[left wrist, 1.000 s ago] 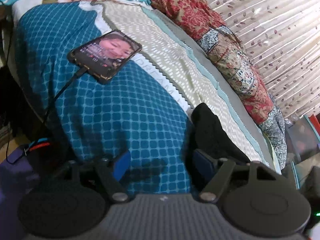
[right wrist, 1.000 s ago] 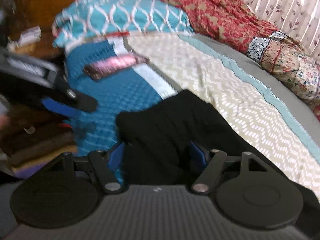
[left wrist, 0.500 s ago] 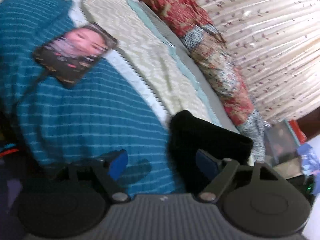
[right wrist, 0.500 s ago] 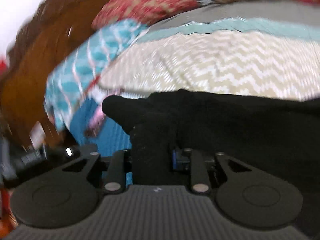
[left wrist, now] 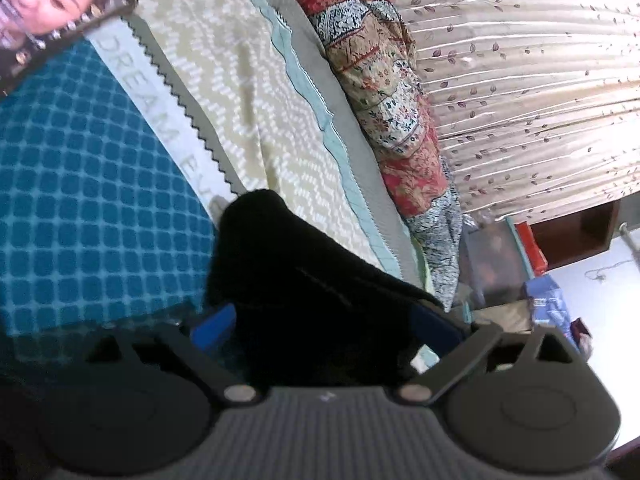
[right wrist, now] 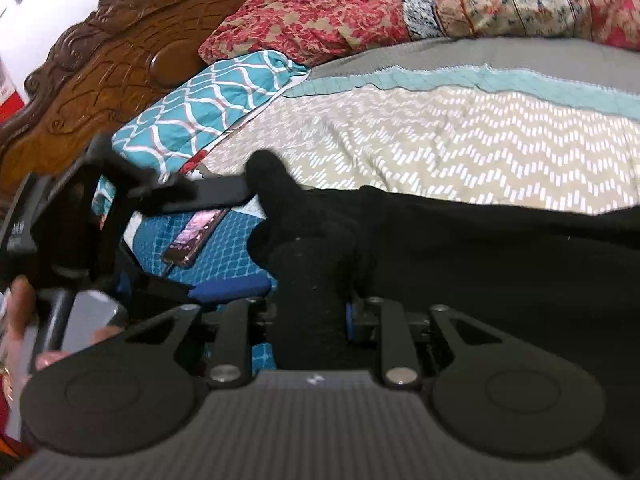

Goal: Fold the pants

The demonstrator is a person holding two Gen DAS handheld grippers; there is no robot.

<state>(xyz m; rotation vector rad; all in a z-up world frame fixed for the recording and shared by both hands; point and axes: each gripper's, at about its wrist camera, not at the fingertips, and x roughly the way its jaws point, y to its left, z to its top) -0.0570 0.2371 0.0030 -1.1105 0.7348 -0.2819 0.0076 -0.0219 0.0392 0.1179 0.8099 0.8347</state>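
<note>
The black pants (right wrist: 500, 264) lie across the bed, running off to the right in the right wrist view. My right gripper (right wrist: 310, 316) is shut on a bunched end of the pants. In the left wrist view my left gripper (left wrist: 324, 324) is open, its blue pads either side of another black fold of the pants (left wrist: 304, 280), which fills the gap between the jaws. The left gripper also shows in the right wrist view (right wrist: 224, 240), wide open around the pants' end.
A lit phone (left wrist: 52, 12) on a cable lies on the teal checked cover (left wrist: 88, 200). A teal patterned pillow (right wrist: 208, 100) and carved headboard (right wrist: 104, 60) are at the bed's head. A red floral quilt (left wrist: 384, 92) lines the curtain side.
My right gripper has closed on the pants' end and lifted it. My left gripper has moved right from the teal cover so the pants now sit between its open jaws.
</note>
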